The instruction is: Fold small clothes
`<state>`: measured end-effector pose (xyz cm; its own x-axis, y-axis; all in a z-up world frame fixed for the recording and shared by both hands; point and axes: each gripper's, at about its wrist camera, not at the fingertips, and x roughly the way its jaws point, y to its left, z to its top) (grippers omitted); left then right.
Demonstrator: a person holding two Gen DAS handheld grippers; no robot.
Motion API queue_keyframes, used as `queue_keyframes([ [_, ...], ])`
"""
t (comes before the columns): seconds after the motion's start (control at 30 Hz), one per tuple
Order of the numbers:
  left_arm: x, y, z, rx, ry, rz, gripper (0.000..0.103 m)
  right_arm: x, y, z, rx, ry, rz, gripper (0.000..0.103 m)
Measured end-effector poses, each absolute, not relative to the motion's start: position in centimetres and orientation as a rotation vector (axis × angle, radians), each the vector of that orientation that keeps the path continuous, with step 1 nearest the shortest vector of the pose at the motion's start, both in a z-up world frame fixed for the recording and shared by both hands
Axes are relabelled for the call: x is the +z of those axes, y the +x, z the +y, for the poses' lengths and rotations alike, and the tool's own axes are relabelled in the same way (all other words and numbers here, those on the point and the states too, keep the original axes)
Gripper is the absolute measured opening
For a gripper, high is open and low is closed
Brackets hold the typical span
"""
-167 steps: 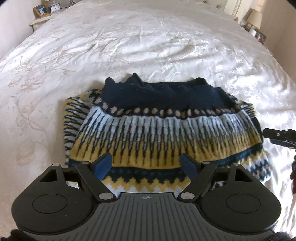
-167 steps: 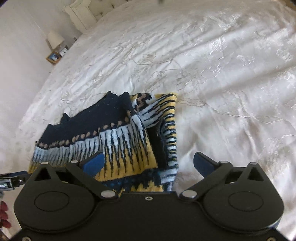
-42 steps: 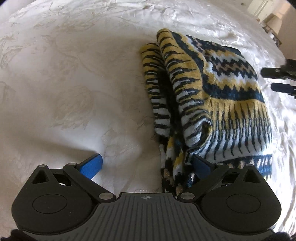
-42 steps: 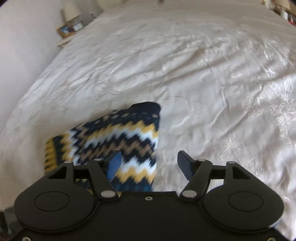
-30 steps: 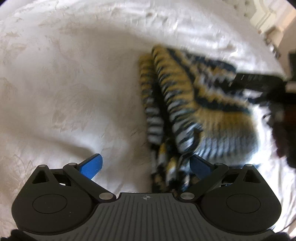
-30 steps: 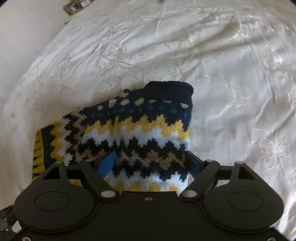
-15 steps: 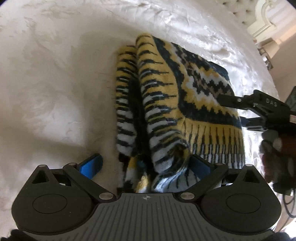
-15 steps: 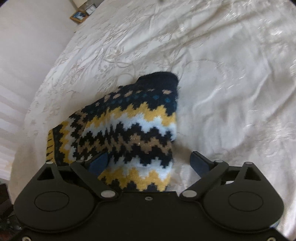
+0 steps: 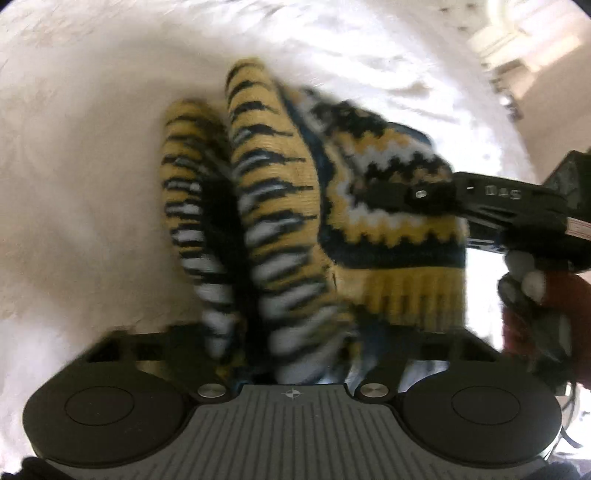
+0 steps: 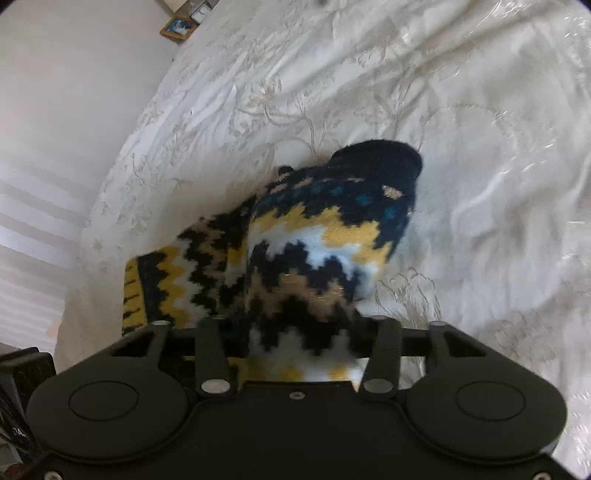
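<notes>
A folded knitted sweater in navy, yellow and white zigzags lies on the white bedspread. My left gripper has one end of it bunched between its closing jaws, and the fabric hides the pads. From the right, one of the right gripper's fingers lies across the sweater's top, held by a gloved hand. In the right wrist view the sweater bulges up between the closing jaws of my right gripper, which squeeze it from both sides.
The embroidered bedspread spreads wide beyond and to the right of the sweater. A bedside table with a picture frame stands at the far left by the wall. A pale headboard shows at the top right.
Both grippers have come in over the sweater and their wide jaws have narrowed onto it. The fabric is now bunched up between the fingers at each end.
</notes>
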<state>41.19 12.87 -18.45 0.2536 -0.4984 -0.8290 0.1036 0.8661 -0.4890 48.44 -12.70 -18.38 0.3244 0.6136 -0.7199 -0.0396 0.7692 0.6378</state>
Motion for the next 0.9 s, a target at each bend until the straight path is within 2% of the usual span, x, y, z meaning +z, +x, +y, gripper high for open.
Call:
queue_keyframes([
  [0.07,-17.3,40.9,12.3,-0.438,-0.334,1.231,0.046,-17.1,47.8,-12.8,0.446,0.558,1.156,0.048],
  [0.53,-9.7,33.5,9.5,-0.584,-0.295,1.094,0.045,-6.5,37.3,-14.9,0.412,0.597,0.977,0.047],
  [0.87,-11.0,24.6,7.8,-0.529,-0.322,1.149,0.045,-8.2,31.9,-15.7,0.467,0.599,1.025,0.047],
  [0.9,-11.4,24.0,7.5,-0.519,-0.319,1.159,0.045,-8.5,31.2,-15.9,0.473,0.581,1.030,0.050],
])
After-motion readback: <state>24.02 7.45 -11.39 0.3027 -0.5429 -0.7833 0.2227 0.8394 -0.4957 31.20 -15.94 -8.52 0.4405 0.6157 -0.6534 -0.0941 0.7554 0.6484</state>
